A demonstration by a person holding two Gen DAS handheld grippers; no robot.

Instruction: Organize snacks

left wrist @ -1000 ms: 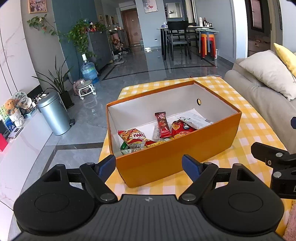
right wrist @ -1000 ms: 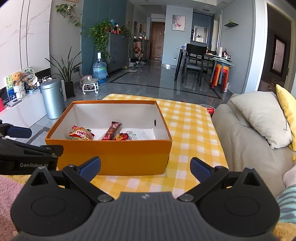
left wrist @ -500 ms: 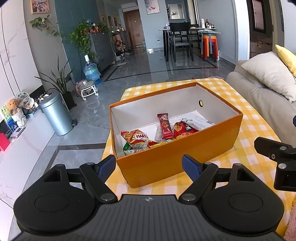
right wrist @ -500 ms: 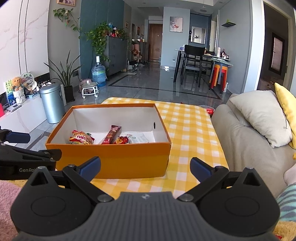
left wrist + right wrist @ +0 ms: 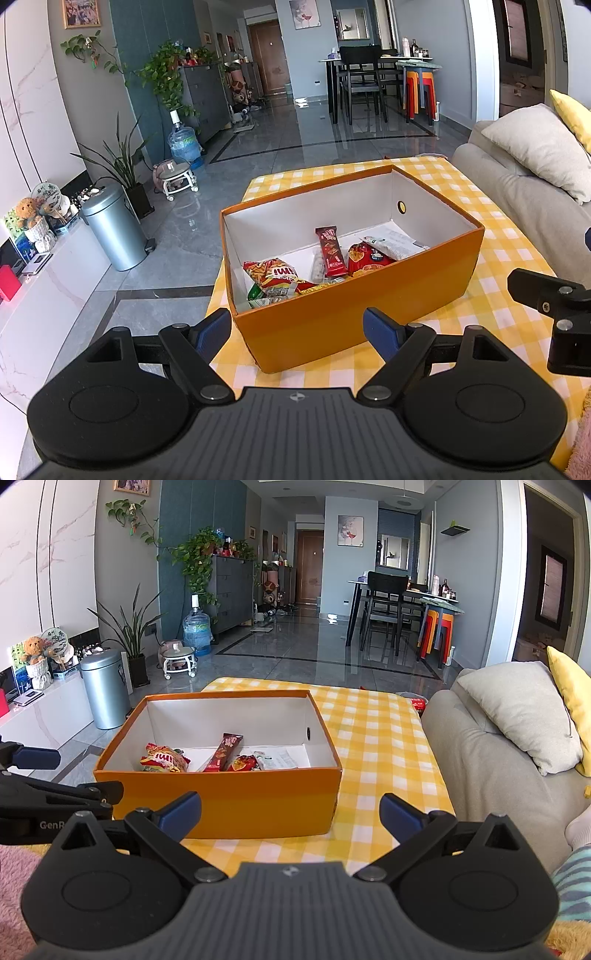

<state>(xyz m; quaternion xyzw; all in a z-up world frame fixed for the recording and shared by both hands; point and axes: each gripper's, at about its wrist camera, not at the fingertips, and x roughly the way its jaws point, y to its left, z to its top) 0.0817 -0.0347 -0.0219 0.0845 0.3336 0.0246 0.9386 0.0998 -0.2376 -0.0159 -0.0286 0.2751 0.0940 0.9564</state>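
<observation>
An orange box with a white inside stands on the yellow checked tablecloth. Inside lie several snacks: a red chip bag, a dark red bar, a round red pack and a white packet. My left gripper is open and empty, held back from the box's near corner. My right gripper is open too, in front of the box's near wall.
A grey sofa with a beige cushion and a yellow one runs along the table's right side. A silver bin stands on the floor to the left. A pink fluffy fabric lies at the near left.
Both grippers have drawn back and risen a little from the box, so it looks smaller and farther. Their jaws stay open; the snacks have not moved.
</observation>
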